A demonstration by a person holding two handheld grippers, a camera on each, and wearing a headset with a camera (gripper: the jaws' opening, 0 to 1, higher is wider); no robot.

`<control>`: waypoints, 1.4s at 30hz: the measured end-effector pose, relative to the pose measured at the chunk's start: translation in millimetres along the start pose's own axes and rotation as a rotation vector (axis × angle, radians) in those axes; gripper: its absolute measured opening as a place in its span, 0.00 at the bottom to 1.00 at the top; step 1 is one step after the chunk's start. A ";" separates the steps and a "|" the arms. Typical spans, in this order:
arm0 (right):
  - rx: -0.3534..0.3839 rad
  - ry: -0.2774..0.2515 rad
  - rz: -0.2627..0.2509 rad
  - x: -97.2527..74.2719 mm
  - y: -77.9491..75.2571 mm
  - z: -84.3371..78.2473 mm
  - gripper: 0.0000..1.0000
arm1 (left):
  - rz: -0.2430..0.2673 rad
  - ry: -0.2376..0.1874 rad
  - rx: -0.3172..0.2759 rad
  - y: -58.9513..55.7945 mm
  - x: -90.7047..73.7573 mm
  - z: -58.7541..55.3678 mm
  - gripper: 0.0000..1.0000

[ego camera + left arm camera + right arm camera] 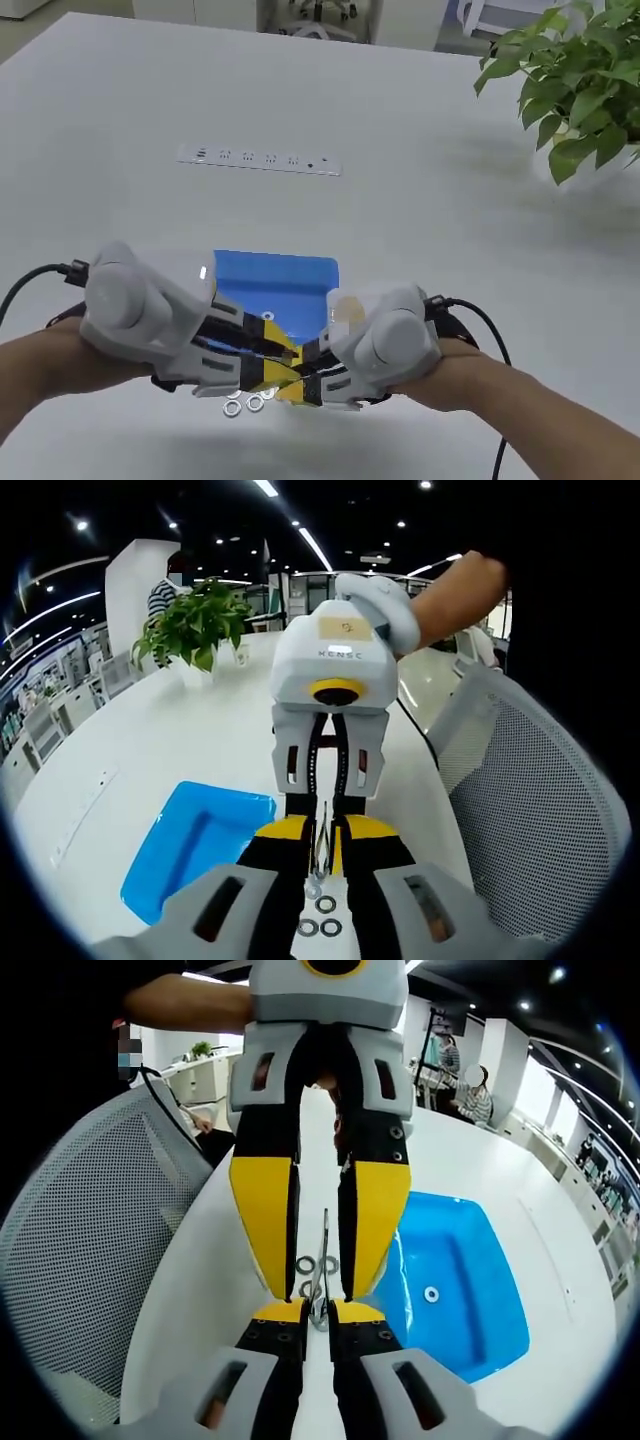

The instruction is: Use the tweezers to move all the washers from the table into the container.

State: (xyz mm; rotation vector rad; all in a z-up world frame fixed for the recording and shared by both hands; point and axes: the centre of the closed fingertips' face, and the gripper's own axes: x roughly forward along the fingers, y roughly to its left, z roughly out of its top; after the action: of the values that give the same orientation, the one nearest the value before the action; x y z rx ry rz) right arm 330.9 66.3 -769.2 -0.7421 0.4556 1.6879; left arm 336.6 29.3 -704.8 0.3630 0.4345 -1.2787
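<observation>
Washer (pixel 431 1294) in blue container (pixel 475 1250), right gripper view

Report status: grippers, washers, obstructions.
Right gripper shut on tweezers, left gripper flanking them. One washer in container, more washers on table. Nothing blocking.

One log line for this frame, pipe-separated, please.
right gripper: tongs shut on tweezers | left gripper: tongs flank tweezers, grip unclear | washers: on table | container: one washer inside
</observation>
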 end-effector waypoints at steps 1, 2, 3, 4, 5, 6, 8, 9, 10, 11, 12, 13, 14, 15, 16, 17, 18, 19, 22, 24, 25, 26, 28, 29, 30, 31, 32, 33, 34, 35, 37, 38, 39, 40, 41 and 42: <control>-0.004 0.001 -0.002 -0.5 -0.4 0.9 0.09 | 0.001 -0.002 -0.004 0.4 -0.6 0.2 0.19; -0.007 -0.001 -0.003 -1.6 -0.8 2.6 0.09 | 0.005 -0.004 -0.006 1.1 -1.6 0.5 0.21; -0.006 -0.002 -0.004 -2.4 -1.2 3.9 0.09 | 0.008 -0.006 -0.005 1.5 -2.5 0.8 0.22; -0.010 -0.003 -0.007 -3.6 -1.9 5.4 0.09 | 0.011 -0.010 -0.008 1.9 -3.4 1.2 0.23; -0.012 -0.002 -0.007 -4.4 -2.1 6.3 0.09 | 0.015 -0.017 -0.014 2.7 -5.0 1.9 0.25; -0.016 -0.003 -0.010 -5.6 -2.6 7.9 0.09 | 0.018 -0.021 -0.021 3.1 -5.9 2.0 0.27; -0.017 -0.005 -0.012 -7.5 -3.3 9.9 0.09 | 0.023 -0.023 -0.035 2.7 -7.5 2.1 0.32; -0.019 -0.005 -0.013 -8.9 -3.5 11.2 0.09 | 0.027 -0.024 -0.037 1.9 -8.6 2.3 0.33; -0.020 -0.005 -0.014 -9.7 -4.0 12.0 0.09 | 0.028 -0.023 -0.043 1.4 -9.3 2.0 0.35; -0.019 -0.007 -0.016 -10.9 -4.8 13.1 0.09 | 0.031 -0.021 -0.054 1.5 -10.7 -0.1 0.37; -0.019 -0.006 -0.016 -11.6 -5.5 13.7 0.09 | 0.036 -0.021 -0.055 1.6 -12.0 -1.1 0.39; -0.018 -0.004 -0.016 -12.5 -5.9 14.3 0.09 | 0.041 -0.022 -0.057 1.6 -13.2 -1.6 0.41; -0.020 -0.004 -0.017 -13.6 -6.1 15.3 0.09 | 0.046 -0.023 -0.063 1.6 -14.5 -2.0 0.42; -0.020 -0.005 -0.019 -15.3 -6.6 17.0 0.09 | 0.052 -0.026 -0.079 1.6 -16.5 -2.5 0.44; -0.019 -0.006 -0.019 -16.2 -7.1 17.8 0.09 | 0.060 -0.029 -0.083 2.3 -17.9 -2.8 0.47; -0.019 -0.006 -0.020 -17.7 -7.8 19.0 0.09 | 0.071 -0.034 -0.084 3.0 -20.4 -3.2 0.48; -0.018 -0.006 -0.021 -18.9 -8.4 19.9 0.09 | 0.079 -0.036 -0.091 3.5 -22.2 -3.7 0.50; -0.016 -0.008 -0.023 -20.9 -9.4 21.4 0.09 | 0.087 -0.039 -0.102 3.8 -24.4 -3.8 0.52; -0.014 -0.013 -0.028 -24.9 -11.8 24.7 0.09 | 0.110 -0.044 -0.118 4.6 -29.7 -5.4 0.58; -0.007 -0.019 -0.032 -28.0 -13.8 27.6 0.09 | 0.130 -0.051 -0.140 6.3 -34.0 -6.5 0.60; -0.006 -0.019 -0.035 -29.2 -14.7 28.5 0.09 | 0.137 -0.053 -0.144 7.2 -35.7 -7.1 0.62; -0.002 -0.020 -0.038 -31.0 -16.0 29.7 0.09 | 0.149 -0.057 -0.150 7.8 -38.3 -8.0 0.64; -0.002 -0.023 -0.046 -34.0 -18.9 31.4 0.09 | 0.164 -0.060 -0.165 8.9 -42.4 -10.9 0.66; 0.000 -0.024 -0.048 -35.2 -20.2 31.9 0.09 | 0.170 -0.059 -0.171 9.2 -43.9 -12.4 0.66; 0.003 -0.025 -0.051 -36.3 -21.8 32.1 0.09 | 0.175 -0.059 -0.174 9.4 -45.4 -13.5 0.66; 0.006 -0.026 -0.057 -37.6 -23.9 32.3 0.09 | 0.182 -0.061 -0.178 9.5 -46.9 -14.8 0.67; 0.010 -0.029 -0.066 -39.6 -26.9 32.6 0.09 | 0.190 -0.066 -0.185 9.6 -48.9 -15.7 0.68; 0.011 -0.030 -0.071 -40.9 -28.9 32.5 0.09 | 0.196 -0.069 -0.193 9.8 -50.1 -16.5 0.69; 0.013 -0.029 -0.077 -42.2 -31.3 31.8 0.09 | 0.202 -0.070 -0.200 9.9 -51.2 -17.6 0.70; 0.015 -0.028 -0.085 -44.2 -34.7 30.8 0.09 | 0.207 -0.067 -0.202 9.3 -52.3 -19.4 0.71; 0.020 -0.030 -0.097 -48.1 -40.3 30.1 0.09 | 0.212 -0.061 -0.207 8.2 -54.2 -22.7 0.72; 0.023 -0.032 -0.103 -49.7 -42.7 29.9 0.09 | 0.213 -0.060 -0.211 7.8 -55.0 -23.9 0.73; 0.024 -0.032 -0.112 -52.0 -46.2 29.5 0.10 | 0.220 -0.061 -0.215 7.7 -56.3 -25.2 0.74; 0.026 -0.032 -0.117 -53.2 -48.6 29.0 0.10 | 0.226 -0.062 -0.219 7.8 -57.4 -26.0 0.75; 0.030 -0.033 -0.124 -54.9 -52.1 28.1 0.10 | 0.231 -0.065 -0.226 7.8 -58.7 -27.0 0.76; 0.032 -0.036 -0.131 -55.9 -54.5 27.8 0.10 | 0.235 -0.065 -0.231 7.9 -59.5 -27.9 0.77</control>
State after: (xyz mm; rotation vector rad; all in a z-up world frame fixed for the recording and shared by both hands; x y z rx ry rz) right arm 383.8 57.8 -705.9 -0.7023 0.3999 1.5653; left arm 327.7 94.6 -698.8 0.1705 0.4651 -0.9973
